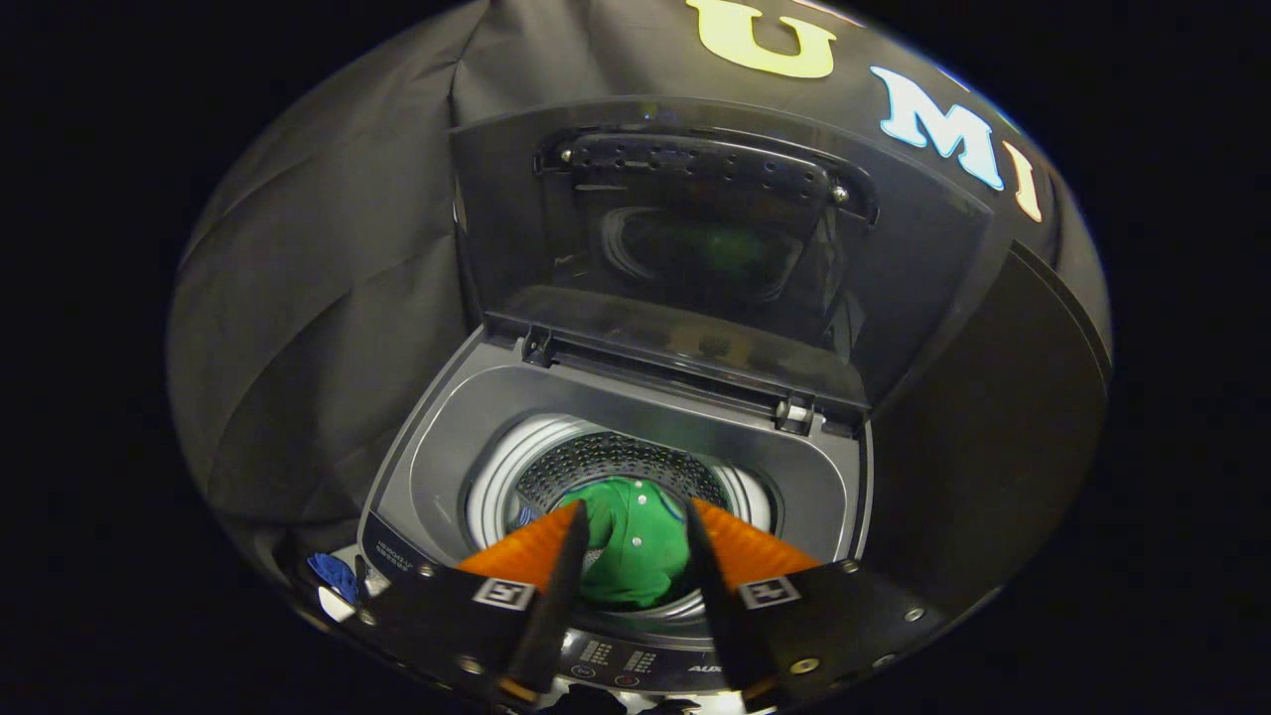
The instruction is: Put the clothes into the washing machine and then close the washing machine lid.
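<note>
The top-loading washing machine (427,477) stands just ahead of me with its dark lid (695,228) raised upright at the back. A green garment (635,556) with small white buttons lies down in the perforated drum (616,459). My gripper (633,511) hovers above the drum mouth, its fingers apart with the garment showing in the gap between them. Neither finger presses on the cloth, and the garment's sides are hidden behind the fingers.
The machine's control panel (616,660) runs along the front edge just under my fingers. A bit of blue cloth (333,574) lies beside the machine's left front corner. Black booth cloth (328,298) hangs close behind and on both sides.
</note>
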Tool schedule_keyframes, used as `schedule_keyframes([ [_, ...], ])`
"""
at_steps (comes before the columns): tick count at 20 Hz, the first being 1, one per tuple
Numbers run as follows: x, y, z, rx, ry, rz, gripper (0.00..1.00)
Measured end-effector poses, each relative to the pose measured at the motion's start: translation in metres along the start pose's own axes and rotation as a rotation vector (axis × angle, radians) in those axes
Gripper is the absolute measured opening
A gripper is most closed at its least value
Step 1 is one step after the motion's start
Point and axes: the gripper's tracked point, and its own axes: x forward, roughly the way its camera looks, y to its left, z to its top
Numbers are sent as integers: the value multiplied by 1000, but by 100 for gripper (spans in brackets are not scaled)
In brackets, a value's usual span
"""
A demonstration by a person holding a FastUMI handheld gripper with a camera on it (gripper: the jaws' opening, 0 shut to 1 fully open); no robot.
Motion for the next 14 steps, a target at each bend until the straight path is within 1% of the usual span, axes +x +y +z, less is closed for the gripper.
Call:
schedule_keyframes([
  [3, -3, -2, 3, 19, -27, -9, 96],
  [9, -18, -13, 21, 53, -96, -31, 97],
  [11, -28, -15, 34, 68, -150, -31, 97],
  [14, -50, -19, 60, 85, -284, -29, 97],
])
